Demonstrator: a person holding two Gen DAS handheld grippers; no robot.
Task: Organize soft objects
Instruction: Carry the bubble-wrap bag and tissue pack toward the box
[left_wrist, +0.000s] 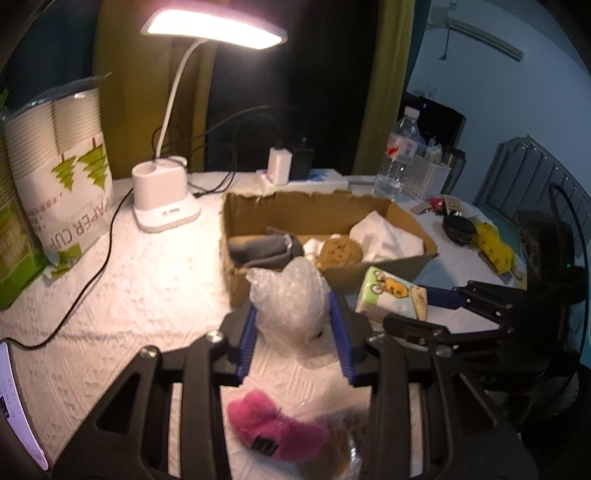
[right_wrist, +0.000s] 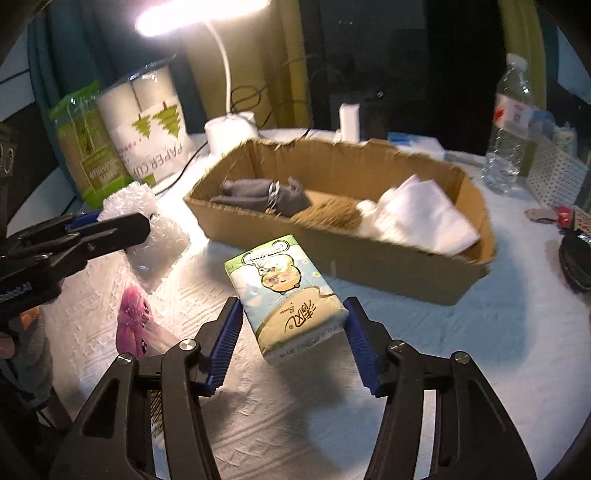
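left wrist: hand-held gripper clamps bubble wrap.

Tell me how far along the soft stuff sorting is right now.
Partly done. The cardboard box already holds a gray cloth, a tan plush and white cloth. In hand: the left gripper is closed on the bubble wrap, and the right gripper grips the tissue pack, both outside the box. Left: the pink plush on the table.

Pink plush toy, brown cardboard box
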